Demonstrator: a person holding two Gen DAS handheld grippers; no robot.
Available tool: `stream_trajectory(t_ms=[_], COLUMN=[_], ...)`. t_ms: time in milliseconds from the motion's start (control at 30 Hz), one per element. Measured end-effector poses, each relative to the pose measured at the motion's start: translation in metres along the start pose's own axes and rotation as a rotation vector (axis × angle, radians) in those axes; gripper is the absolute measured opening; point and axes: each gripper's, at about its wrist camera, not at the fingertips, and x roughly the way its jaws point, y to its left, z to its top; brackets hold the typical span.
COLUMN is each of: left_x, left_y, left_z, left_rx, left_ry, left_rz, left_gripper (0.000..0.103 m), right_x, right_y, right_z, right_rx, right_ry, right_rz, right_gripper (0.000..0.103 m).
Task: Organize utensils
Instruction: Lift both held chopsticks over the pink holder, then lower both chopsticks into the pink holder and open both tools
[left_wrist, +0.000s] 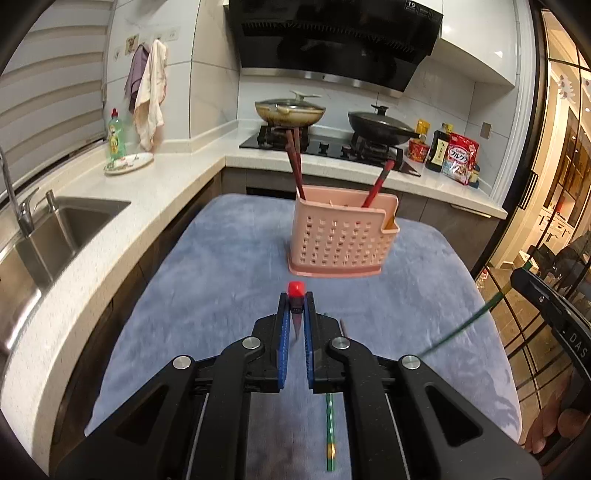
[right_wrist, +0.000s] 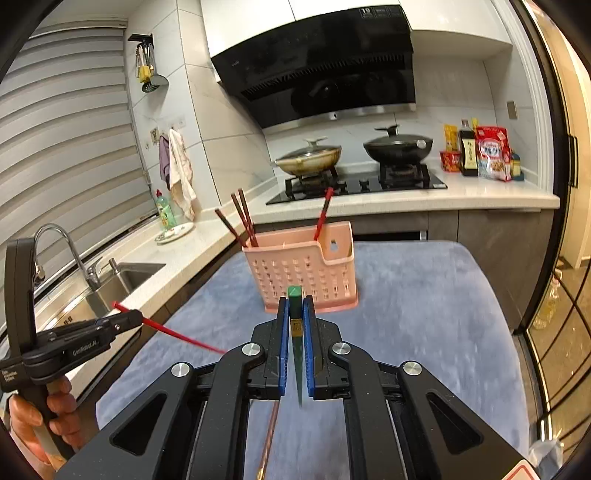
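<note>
A pink perforated utensil holder (left_wrist: 341, 240) stands on the blue-grey cloth; it also shows in the right wrist view (right_wrist: 303, 273). It holds brown chopsticks (left_wrist: 295, 166) on its left and a red chopstick (left_wrist: 376, 184) on its right. My left gripper (left_wrist: 296, 302) is shut on a red chopstick (left_wrist: 296, 290), held above the cloth in front of the holder. My right gripper (right_wrist: 295, 306) is shut on a green chopstick (right_wrist: 295, 293), close in front of the holder. A green chopstick (left_wrist: 329, 432) lies on the cloth under the left gripper. A brownish chopstick (right_wrist: 269, 435) lies under the right gripper.
The cloth-covered table (left_wrist: 221, 258) stands by an L-shaped counter with a sink (left_wrist: 55, 236) on the left. A hob with two lidded pans (left_wrist: 291, 110) is behind. Bottles and food packets (left_wrist: 458, 155) stand at the back right. A glass door is at the right.
</note>
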Motion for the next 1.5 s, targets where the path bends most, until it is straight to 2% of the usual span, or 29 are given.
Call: stream_trajectory(t_ms=[300, 533, 767, 933, 1133, 1500], left_x=[0.003, 0.001, 0.01, 0.027, 0.062, 0.129], left_y=[-0.007, -0.018, -0.028, -0.034, -0.034, -0.023], left_z=[0.064, 0.127, 0.189, 0.213, 0.215, 0.183], left_rx=[0.014, 0.015, -0.005, -0.007, -0.006, -0.04], left_ry=[-0.081, -0.19, -0.295, -0.339, -0.325, -0.2], left_rz=[-0.007, -0.012, -0.013, -0.007, -0.001, -0.002], left_gripper=[0.007, 0.007, 0.007, 0.007, 0.007, 0.007], right_x=[0.016, 0.035, 0.064, 0.092, 0.13, 0.194], right_y=[-0.004, -0.004, -0.005, -0.006, -0.006, -0.02], right_z=[0.057, 0.115, 0.174, 0.2, 0.199, 0.147], right_rx=[0.027, 0.05, 0.064, 0.063, 0.042, 0.064], right_ry=[-0.062, -0.136, -0.215, -0.246, -0.224, -0.085], right_rz=[0.052, 0.092, 0.083, 0.062, 0.041, 0.042], right_gripper=[0.007, 0.007, 0.007, 0.007, 0.007, 0.007])
